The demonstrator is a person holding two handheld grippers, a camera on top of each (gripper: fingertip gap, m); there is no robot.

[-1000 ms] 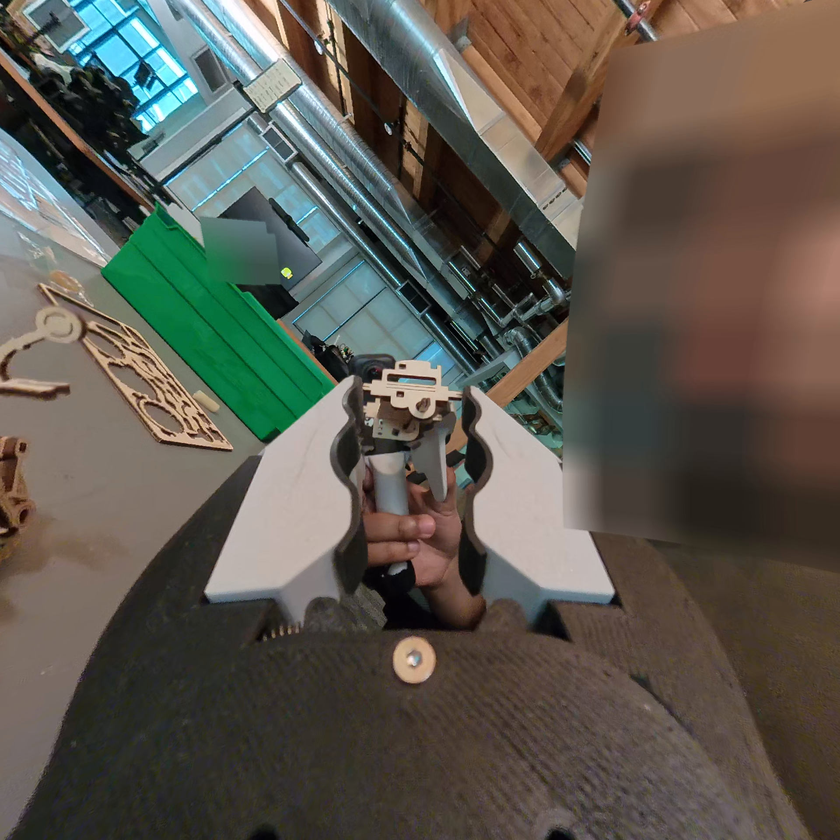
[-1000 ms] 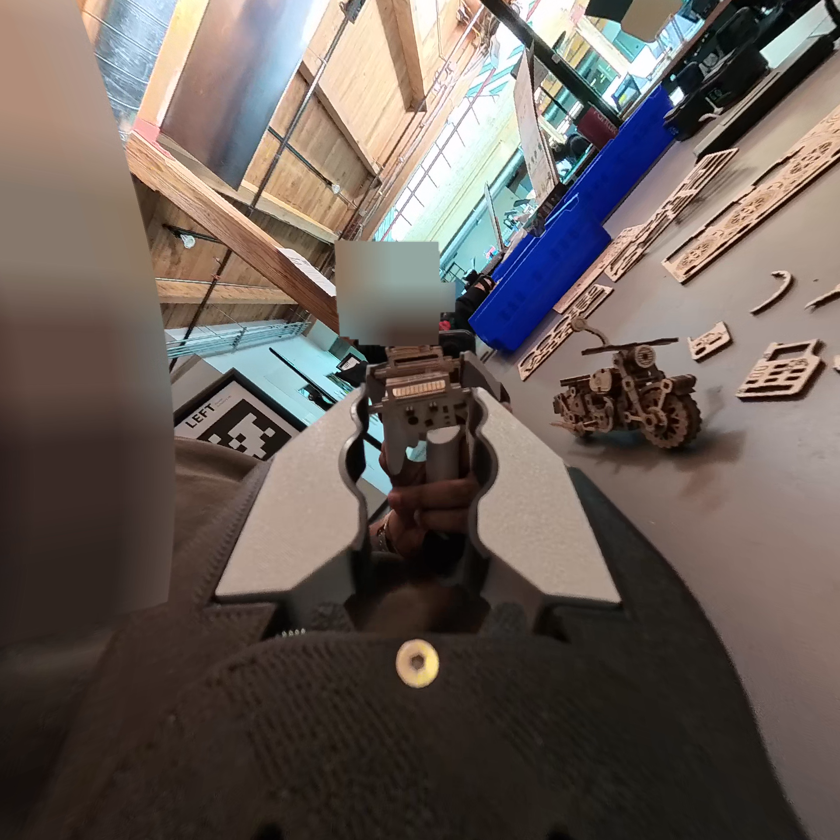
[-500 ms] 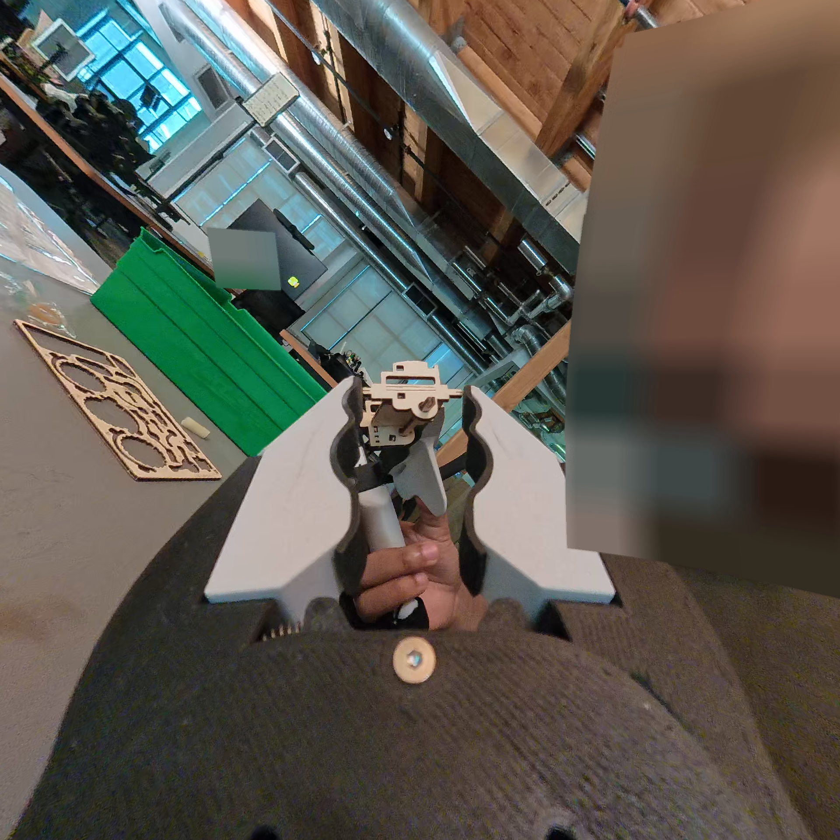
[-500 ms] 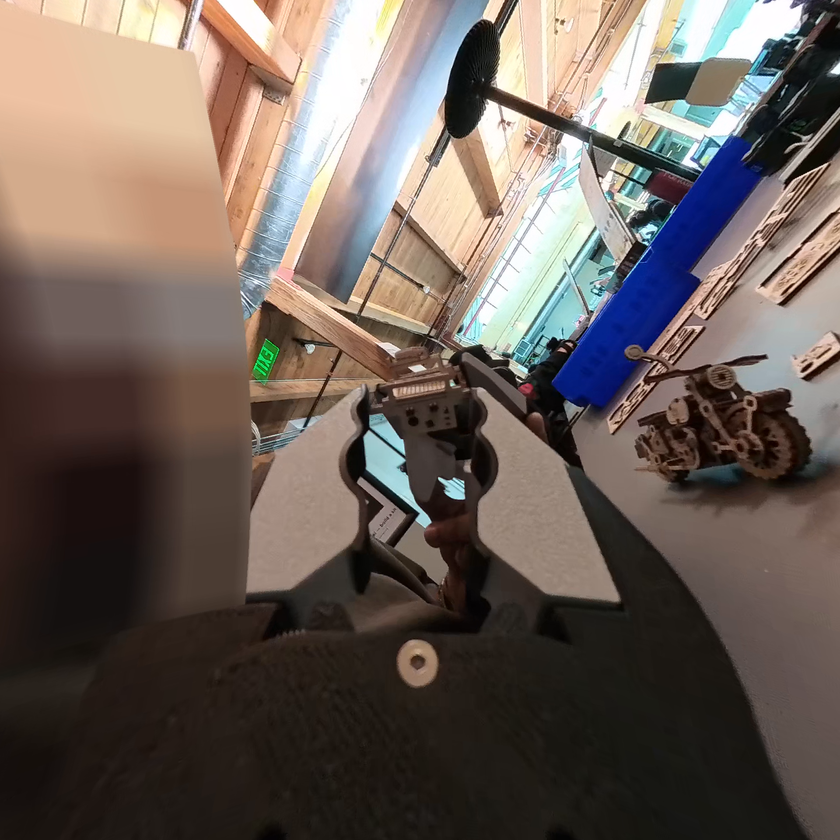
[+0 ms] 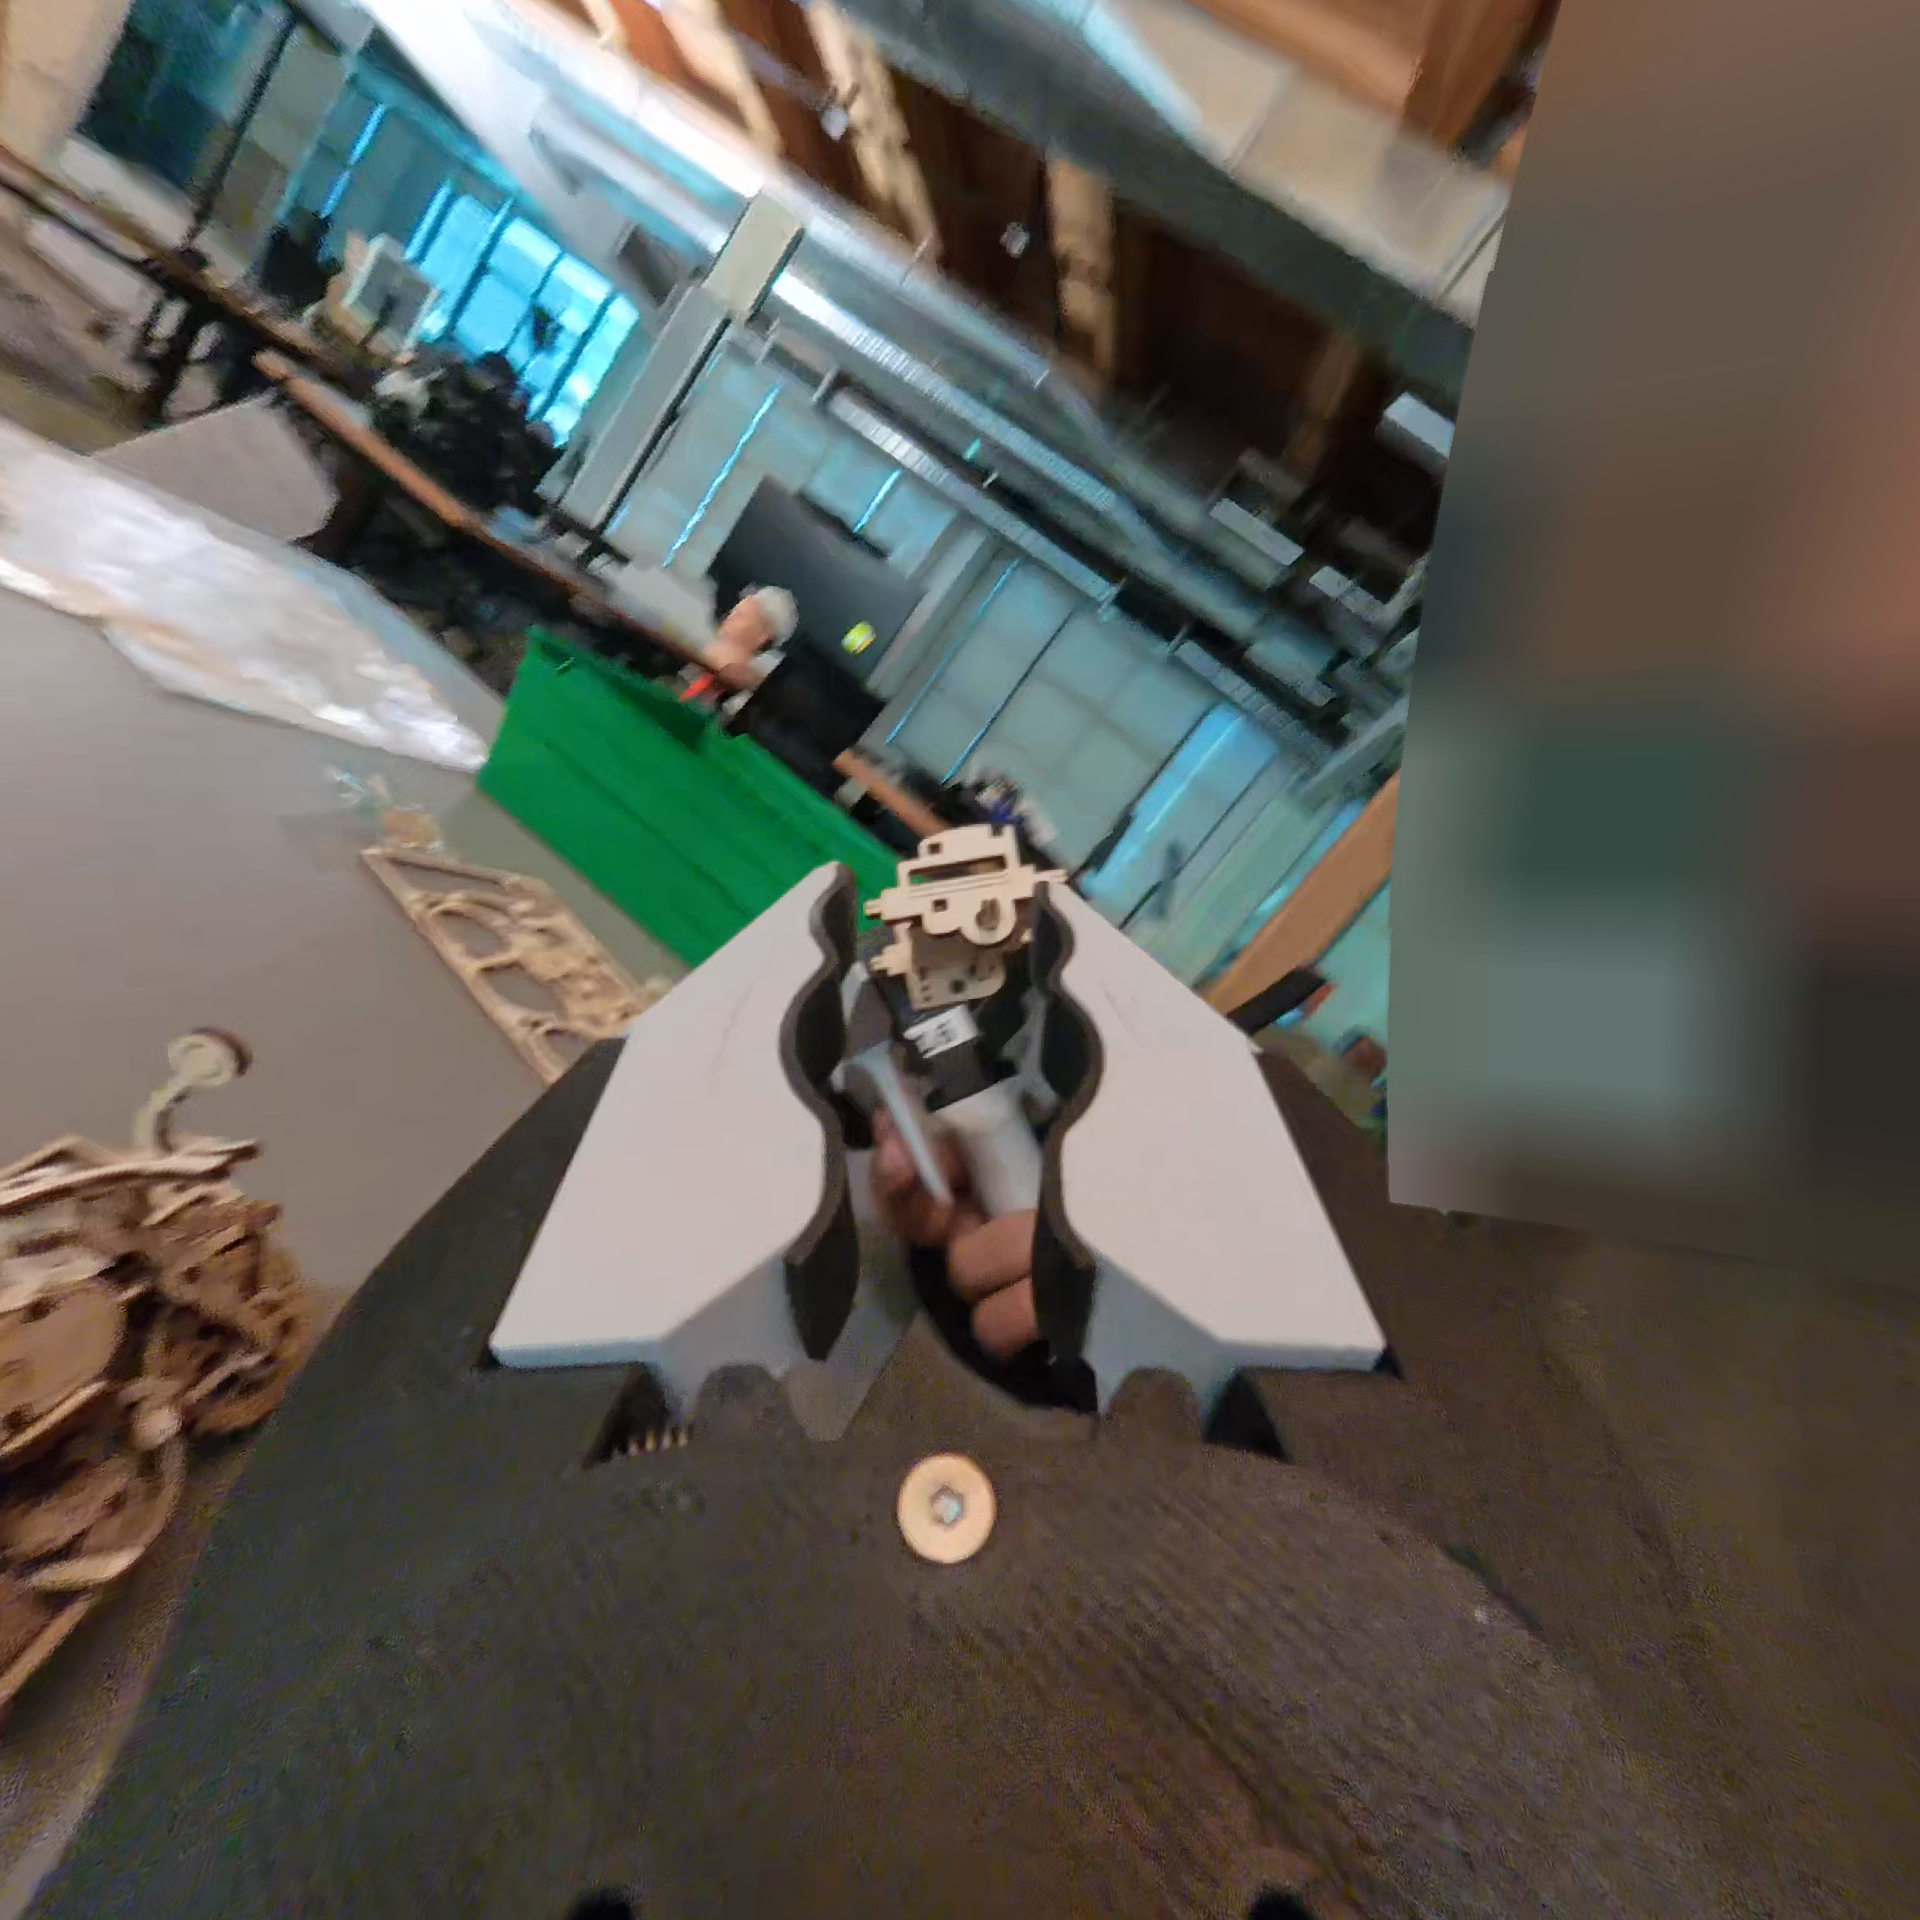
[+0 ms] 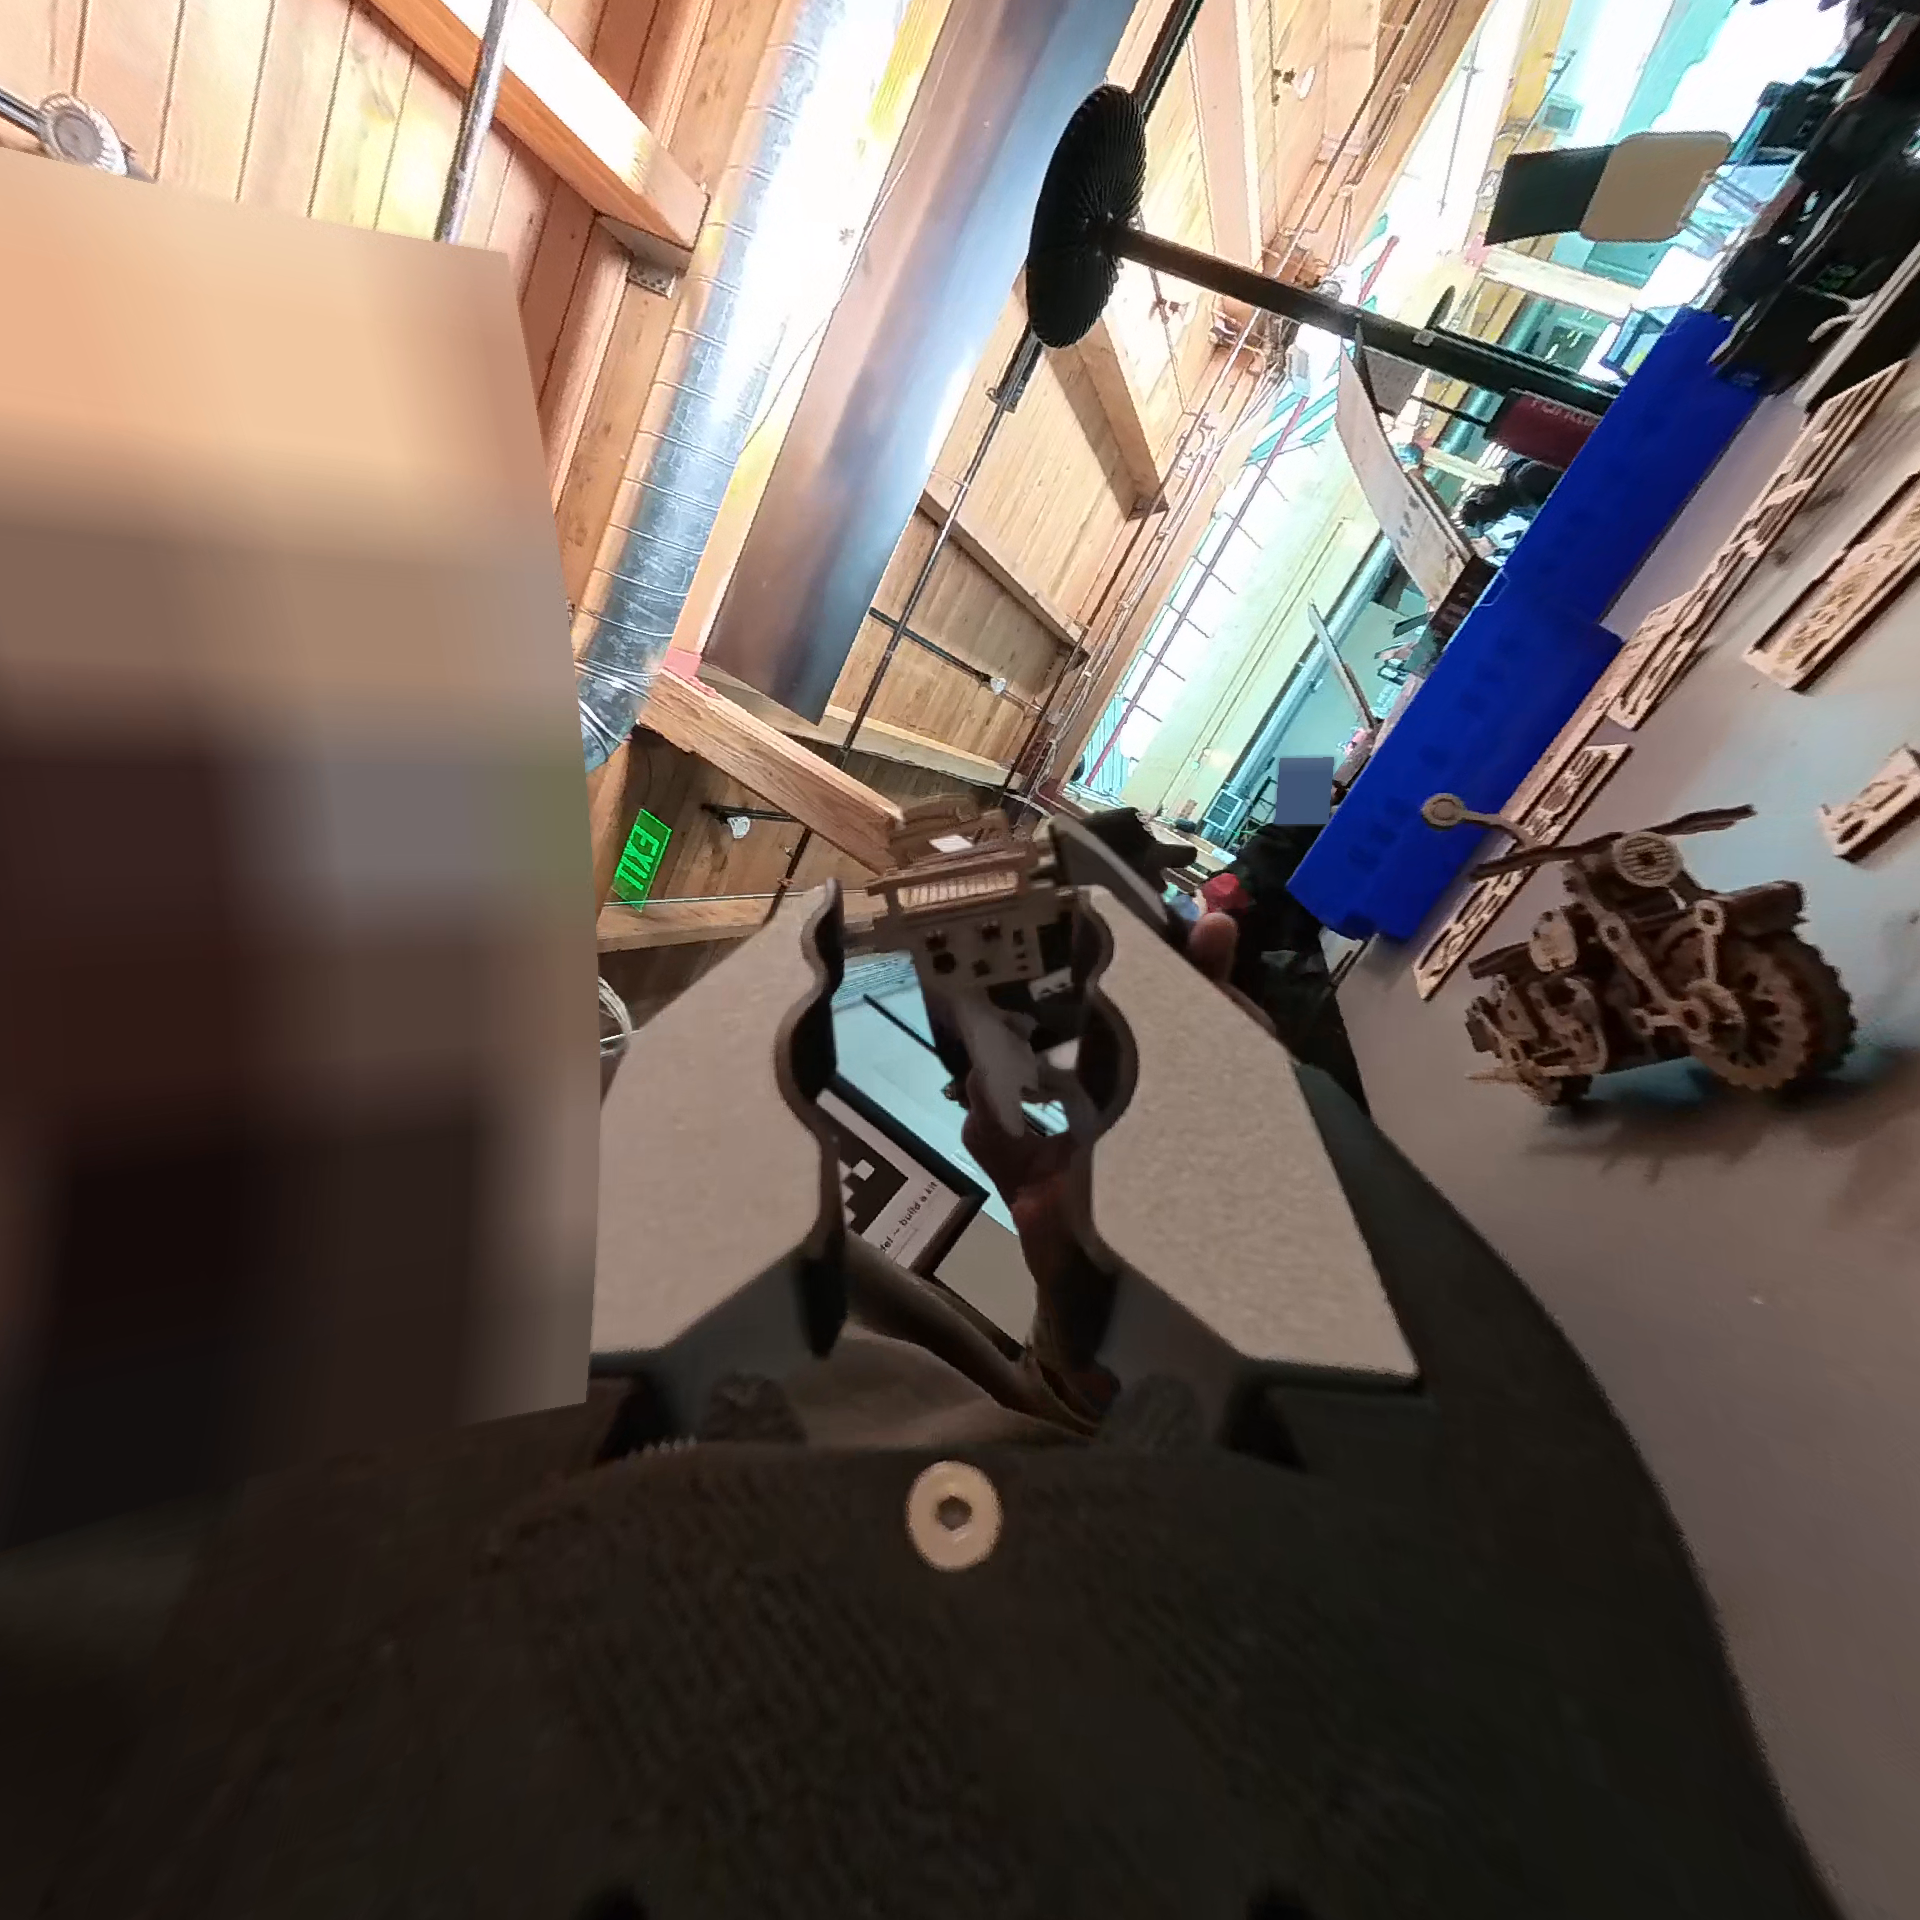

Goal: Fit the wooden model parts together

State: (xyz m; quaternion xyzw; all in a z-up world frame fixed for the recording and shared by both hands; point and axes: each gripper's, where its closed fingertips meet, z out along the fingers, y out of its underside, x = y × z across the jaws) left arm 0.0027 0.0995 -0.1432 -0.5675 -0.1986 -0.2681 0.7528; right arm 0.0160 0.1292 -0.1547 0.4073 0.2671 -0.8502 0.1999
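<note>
A small pale wooden sub-assembly [image 5: 966,920] sits between the fingertips of my left gripper [image 5: 948,904], held up in the air. The same cluster of wooden parts, with a slatted grille face, shows at the tips of my right gripper [image 6: 961,920] in the right wrist view [image 6: 971,925]. Both grippers face each other and each looks shut on the wooden parts. Behind the parts, each view shows the other gripper's grey handle and a hand [image 5: 987,1278]. Where the parts join is hidden.
The grey table [image 6: 1558,1299] bears a finished wooden motorcycle model [image 6: 1652,997], also blurred at the left of the left wrist view [image 5: 104,1340]. Cut-out wooden sheets [image 5: 499,956] [image 6: 1849,582], a green bin [image 5: 644,800], a blue bin [image 6: 1507,675] and plastic wrap [image 5: 229,634] lie farther off. There is about 4 centimeters between the tips of the two grippers.
Both cameras have swung and tilted while the wooden parts stay at the fingertips. The left view now takes in more table and the motorcycle model; the right view's motorcycle has shifted right.
</note>
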